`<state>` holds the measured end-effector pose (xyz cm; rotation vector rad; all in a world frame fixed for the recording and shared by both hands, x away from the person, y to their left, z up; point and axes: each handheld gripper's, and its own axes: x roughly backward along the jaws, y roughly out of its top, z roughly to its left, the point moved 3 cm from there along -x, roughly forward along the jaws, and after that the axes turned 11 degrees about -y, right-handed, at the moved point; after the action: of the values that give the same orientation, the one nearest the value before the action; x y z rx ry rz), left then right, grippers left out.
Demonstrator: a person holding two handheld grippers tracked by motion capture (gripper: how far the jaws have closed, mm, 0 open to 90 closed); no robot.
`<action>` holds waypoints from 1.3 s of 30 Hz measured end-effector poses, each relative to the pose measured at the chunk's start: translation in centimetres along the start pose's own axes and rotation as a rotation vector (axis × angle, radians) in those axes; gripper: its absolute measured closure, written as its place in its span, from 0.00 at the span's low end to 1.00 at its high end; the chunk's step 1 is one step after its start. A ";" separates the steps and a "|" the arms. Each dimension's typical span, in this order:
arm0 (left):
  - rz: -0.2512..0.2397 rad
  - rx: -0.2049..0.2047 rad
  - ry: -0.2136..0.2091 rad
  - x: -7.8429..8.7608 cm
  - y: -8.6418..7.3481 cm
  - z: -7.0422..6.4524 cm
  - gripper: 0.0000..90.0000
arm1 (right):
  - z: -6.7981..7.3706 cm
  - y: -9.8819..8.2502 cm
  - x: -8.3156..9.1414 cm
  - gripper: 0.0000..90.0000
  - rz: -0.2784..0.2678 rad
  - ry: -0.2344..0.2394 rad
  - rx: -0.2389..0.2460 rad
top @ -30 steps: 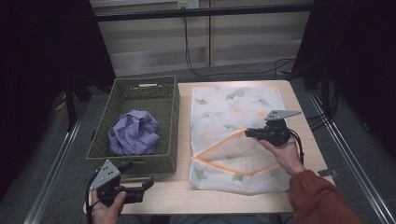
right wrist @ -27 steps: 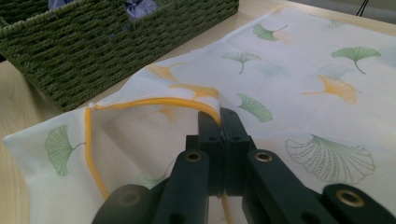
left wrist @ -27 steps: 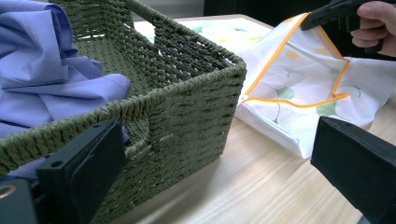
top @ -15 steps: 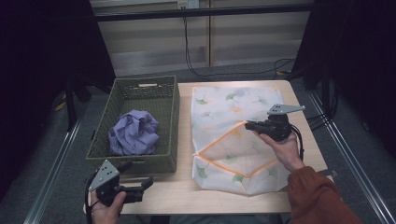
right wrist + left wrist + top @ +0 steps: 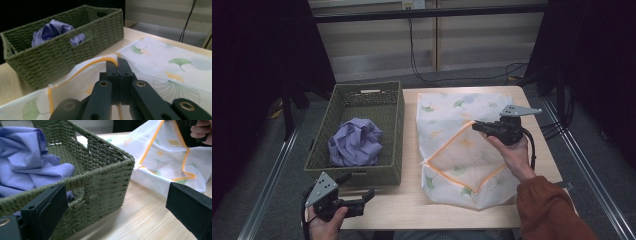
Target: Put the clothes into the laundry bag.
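A white mesh bag (image 5: 462, 160) printed with ginkgo leaves lies on the right half of the table. Its mouth is edged in orange trim (image 5: 96, 64). My right gripper (image 5: 475, 125) is shut on that trim (image 5: 464, 125) and holds it up off the bag, so the mouth gapes toward the basket. In the right gripper view the jaws (image 5: 117, 63) meet with the trim pinched between them. My left gripper (image 5: 368, 195) rests open at the table's front left, just before the green woven basket (image 5: 398, 131). A crumpled purple cloth (image 5: 355, 142) lies in the basket.
In the left gripper view the basket's near corner (image 5: 107, 177) stands between the wide jaws (image 5: 117, 205), with the cloth (image 5: 27, 165) behind it and the bag (image 5: 165, 162) to the right. Cables trail behind the table's far edge (image 5: 462, 90).
My right gripper has risen a little with the orange trim, and the bag's mouth has opened taller. The left gripper has stayed put.
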<state>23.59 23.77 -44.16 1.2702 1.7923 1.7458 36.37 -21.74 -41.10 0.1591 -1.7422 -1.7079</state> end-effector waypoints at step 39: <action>0.096 -0.001 0.108 -1.6 8.6 8.2 0.08 | 0.1 -0.3 -0.3 1.00 0.043 0.046 0.011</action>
<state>33.78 26.38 -38.38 1.3045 1.8162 1.9000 36.46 -21.58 -41.44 0.1642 -1.7095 -1.6518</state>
